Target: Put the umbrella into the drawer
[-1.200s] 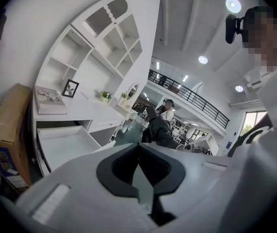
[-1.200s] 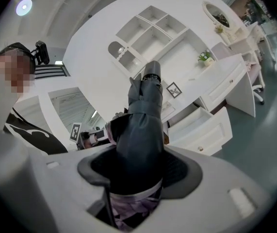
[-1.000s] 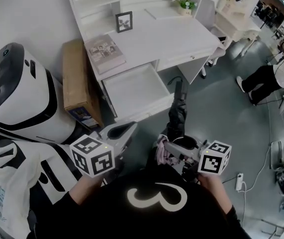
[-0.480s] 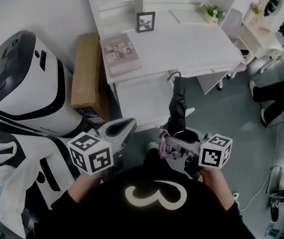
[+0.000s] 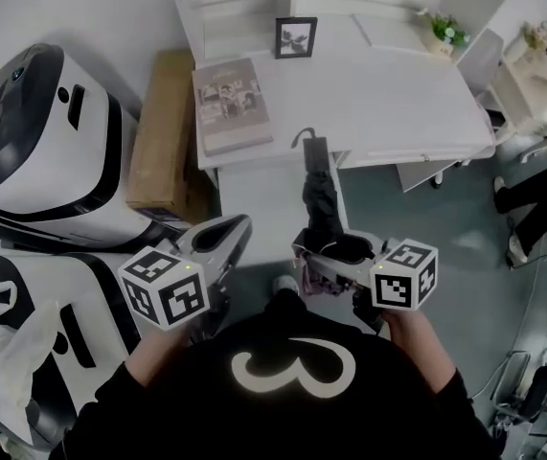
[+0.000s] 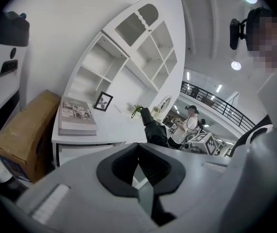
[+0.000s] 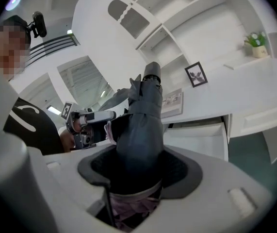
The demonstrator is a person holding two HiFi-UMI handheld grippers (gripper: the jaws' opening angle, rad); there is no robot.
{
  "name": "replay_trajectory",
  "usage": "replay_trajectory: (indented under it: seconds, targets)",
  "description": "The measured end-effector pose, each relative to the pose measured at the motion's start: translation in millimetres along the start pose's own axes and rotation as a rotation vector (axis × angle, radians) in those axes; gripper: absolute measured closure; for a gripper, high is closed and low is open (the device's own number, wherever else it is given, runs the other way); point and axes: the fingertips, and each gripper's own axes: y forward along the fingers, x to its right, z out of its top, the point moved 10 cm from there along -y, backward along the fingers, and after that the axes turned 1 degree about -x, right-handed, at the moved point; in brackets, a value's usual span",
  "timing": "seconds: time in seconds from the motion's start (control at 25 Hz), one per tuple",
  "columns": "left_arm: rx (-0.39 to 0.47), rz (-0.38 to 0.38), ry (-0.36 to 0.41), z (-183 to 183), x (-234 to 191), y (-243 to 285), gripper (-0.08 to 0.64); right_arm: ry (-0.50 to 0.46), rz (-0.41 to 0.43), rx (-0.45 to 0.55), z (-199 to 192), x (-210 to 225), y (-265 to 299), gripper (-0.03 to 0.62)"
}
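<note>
— Where's the umbrella?
— The folded umbrella [image 5: 320, 199] is clamped in the right gripper's [image 5: 323, 253] jaws. It points to twelve o'clock, over the right side of the open drawer [image 5: 254, 195].
— And the other one?
— The left gripper [image 5: 225, 238] is at the umbrella's nine o'clock, jaws closed on nothing. A book [image 5: 232, 103] lies at eleven.

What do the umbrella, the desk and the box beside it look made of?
The umbrella looks like dark matte fabric, likely nylon: soft folds and creases. The desk seems white painted wood or laminate: smooth, even top. The box looks like plain brown cardboard: dull, flat-sided.
</note>
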Motion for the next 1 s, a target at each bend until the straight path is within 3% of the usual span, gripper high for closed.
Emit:
replay_trajectory:
  seconds: [0.48, 0.84, 1.0]
  targets:
    - [0.093, 0.182, -0.065, 17.6, -23.7, 17.3, 0.552, -0.279, 0.056, -0.224, 57.0, 56.8, 37.3, 0.337]
    - [0.126, 0.291, -0.116, 13.0, -46.1, 16.8, 0.552, -0.453, 0.084, -0.368, 66.7, 80.4, 74.4, 0.337]
    - [0.124, 0.323, -0.13, 7.5, -53.0, 15.1, 0.552, -0.48, 0.112, -0.415, 62.2, 88.5, 87.7, 0.337]
